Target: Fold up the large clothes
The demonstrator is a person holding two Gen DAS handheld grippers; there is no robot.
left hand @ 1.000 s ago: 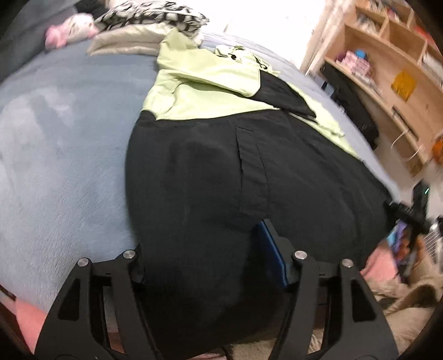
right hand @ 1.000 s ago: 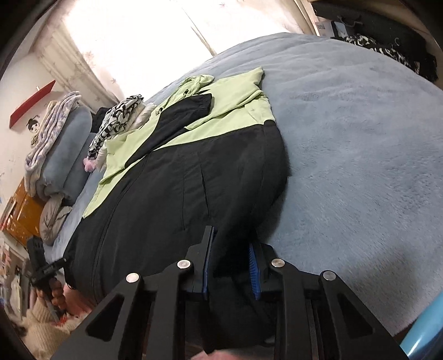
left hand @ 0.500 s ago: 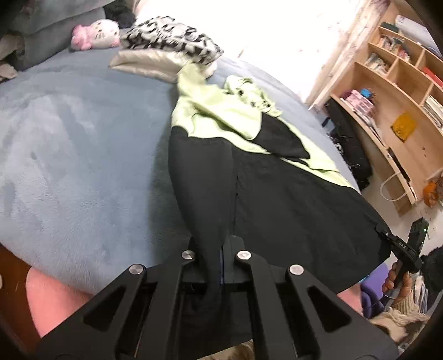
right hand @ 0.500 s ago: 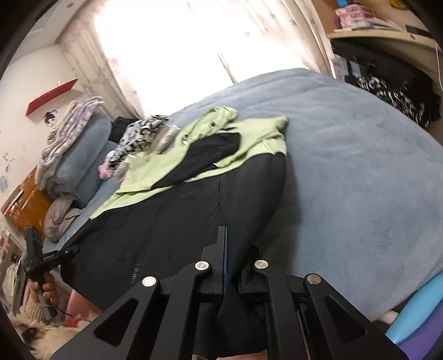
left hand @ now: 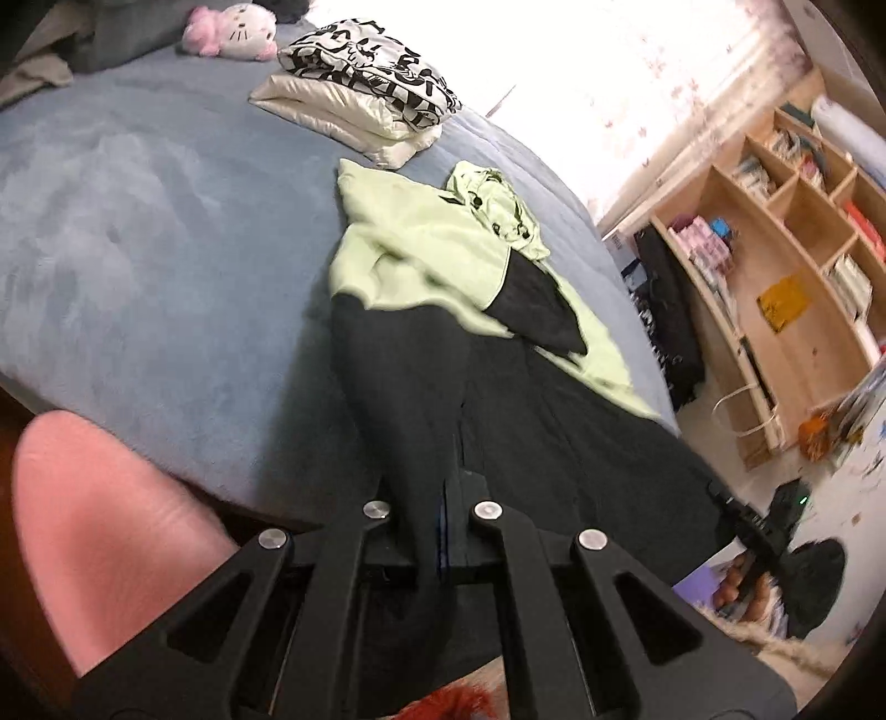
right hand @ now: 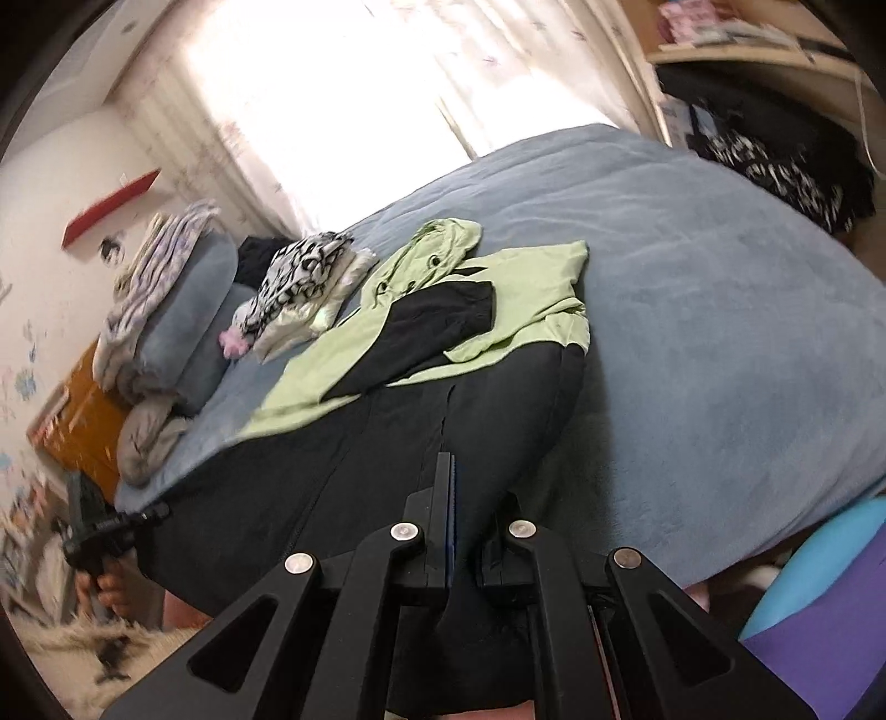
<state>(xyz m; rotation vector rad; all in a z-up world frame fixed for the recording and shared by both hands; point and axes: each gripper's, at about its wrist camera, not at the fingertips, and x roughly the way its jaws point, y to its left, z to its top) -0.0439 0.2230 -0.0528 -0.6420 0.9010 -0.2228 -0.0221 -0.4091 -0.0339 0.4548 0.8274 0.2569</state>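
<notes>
A large jacket lies spread on the grey-blue bed (left hand: 138,266), black in its lower half (left hand: 542,421) and pale green (left hand: 421,243) toward the hood. My left gripper (left hand: 437,498) is shut on the black hem at one bottom corner, the cloth rising in a taut ridge to its jaws. In the right wrist view the same jacket (right hand: 343,459) stretches away, and my right gripper (right hand: 468,498) is shut on the other hem corner. A black sleeve (right hand: 437,327) lies folded across the green chest. Each gripper shows small in the other's view, at the hem's far end.
A folded stack with a black-and-white patterned top (left hand: 365,61) and a pink plush toy (left hand: 232,27) sit near the bed's head. Pillows (right hand: 183,310) are piled at the headboard. Wooden shelves (left hand: 775,232) stand beside the bed. A pink-clad leg (left hand: 94,520) is close at the left.
Both grippers closed on the black hem and rose, lifting the jacket's bottom edge off the bed. The cloth now pulls up into ridges toward each gripper.
</notes>
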